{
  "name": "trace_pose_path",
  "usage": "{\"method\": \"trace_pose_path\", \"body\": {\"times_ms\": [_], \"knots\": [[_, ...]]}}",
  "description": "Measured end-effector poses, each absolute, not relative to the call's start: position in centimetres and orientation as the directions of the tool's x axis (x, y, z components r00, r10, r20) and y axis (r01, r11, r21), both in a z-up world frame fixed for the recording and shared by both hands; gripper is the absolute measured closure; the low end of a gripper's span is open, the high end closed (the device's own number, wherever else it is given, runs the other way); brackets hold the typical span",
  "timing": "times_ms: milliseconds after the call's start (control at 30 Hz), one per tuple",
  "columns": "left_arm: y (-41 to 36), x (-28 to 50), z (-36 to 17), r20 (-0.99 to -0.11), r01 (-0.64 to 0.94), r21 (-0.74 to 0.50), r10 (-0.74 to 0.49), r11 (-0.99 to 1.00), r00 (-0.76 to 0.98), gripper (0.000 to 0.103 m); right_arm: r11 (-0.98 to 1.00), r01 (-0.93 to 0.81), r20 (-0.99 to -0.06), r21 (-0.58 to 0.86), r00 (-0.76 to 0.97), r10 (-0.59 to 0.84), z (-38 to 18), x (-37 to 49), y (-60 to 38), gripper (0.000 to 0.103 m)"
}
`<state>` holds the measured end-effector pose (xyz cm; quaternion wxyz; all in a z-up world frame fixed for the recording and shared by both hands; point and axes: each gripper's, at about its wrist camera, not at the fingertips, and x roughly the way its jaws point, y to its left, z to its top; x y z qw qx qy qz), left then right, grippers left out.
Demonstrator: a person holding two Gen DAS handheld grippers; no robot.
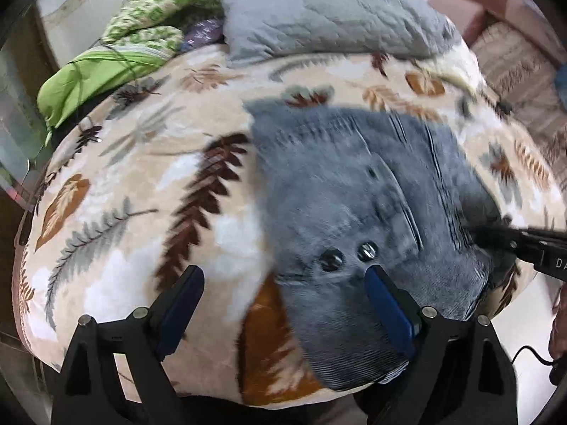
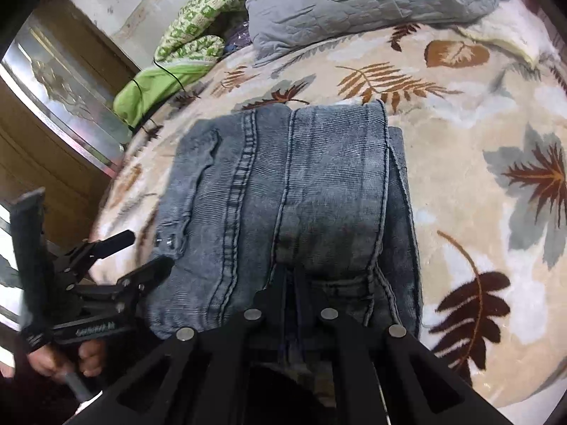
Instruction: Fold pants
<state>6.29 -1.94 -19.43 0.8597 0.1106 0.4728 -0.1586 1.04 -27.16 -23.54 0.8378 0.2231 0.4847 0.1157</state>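
Note:
Grey-blue corduroy pants [image 2: 283,177] lie folded into a thick stack on a leaf-patterned blanket [image 2: 460,194]. My right gripper [image 2: 291,276] is shut on the near edge of the stack, with fabric pinched between its fingers. In the left wrist view it reaches in from the right as a dark tip [image 1: 496,235] on the pants [image 1: 336,184]. My left gripper [image 1: 285,279] stands wide open at the waistband end, nothing clamped in it. Its right finger [image 1: 384,297] lies over the cloth just below two metal buttons [image 1: 349,255]. The right wrist view shows the left gripper [image 2: 141,253] at the stack's left edge.
A grey quilted pillow [image 1: 326,10] and green patterned bedding [image 1: 141,28] lie at the blanket's far side. A thin black cable [image 2: 166,67] runs over the green cloth. A wooden door [image 2: 53,134] stands to the left. A hand [image 2: 88,354] holds the left gripper's handle.

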Motion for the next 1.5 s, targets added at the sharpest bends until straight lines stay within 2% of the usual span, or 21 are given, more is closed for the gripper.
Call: {"method": "trace_pose_path", "body": {"times_ms": [167, 233, 267, 333, 367, 400, 633, 933, 1500], "knots": [[1.0, 8.4, -17.7, -0.839, 0.313, -0.084, -0.236, 0.946, 0.489, 0.011, 0.862, 0.085, -0.752, 0.500, 0.537, 0.382, -23.1, 0.2, -30.5, 0.096], [1.4, 9.0, -17.7, -0.840, 0.303, -0.087, -0.233, 0.949, 0.489, 0.011, 0.845, 0.121, -0.744, 0.520, 0.550, 0.380, -23.3, 0.0, -31.7, 0.092], [1.6, 9.2, -17.8, -0.844, 0.304, -0.089, -0.234, 0.949, 0.483, 0.011, 0.836, 0.131, -0.739, 0.533, 0.552, 0.385, -23.5, -0.1, -32.1, 0.086], [1.7, 9.7, -18.2, -0.853, 0.305, -0.104, -0.242, 0.947, 0.463, 0.011, 0.811, 0.138, -0.717, 0.569, 0.567, 0.407, -23.8, -0.2, -32.8, 0.067], [1.8, 9.8, -18.5, -0.858, 0.303, -0.114, -0.247, 0.946, 0.450, 0.011, 0.798, 0.144, -0.703, 0.585, 0.581, 0.411, -23.9, -0.3, -33.1, 0.040], [1.8, 9.9, -18.8, -0.864, 0.303, -0.126, -0.255, 0.945, 0.435, 0.011, 0.791, 0.146, -0.693, 0.594, 0.592, 0.411, -23.9, -0.3, -33.3, 0.028], [0.8, 10.2, -20.2, -0.877, 0.336, -0.175, -0.302, 0.925, 0.374, 0.011, 0.706, 0.142, -0.618, 0.694, 0.621, 0.483, -24.9, 0.3, -34.8, 0.028], [-0.4, 11.0, -21.5, -0.880, 0.341, -0.246, -0.356, 0.907, 0.314, 0.011, 0.676, 0.132, -0.614, 0.725, 0.569, 0.547, -27.2, 2.9, -34.6, 0.028], [-3.0, 12.2, -21.6, -0.881, 0.389, -0.212, -0.347, 0.897, 0.321, 0.011, 0.635, 0.056, -0.569, 0.770, 0.510, 0.645, -28.3, 6.2, -33.1, 0.028]]}}
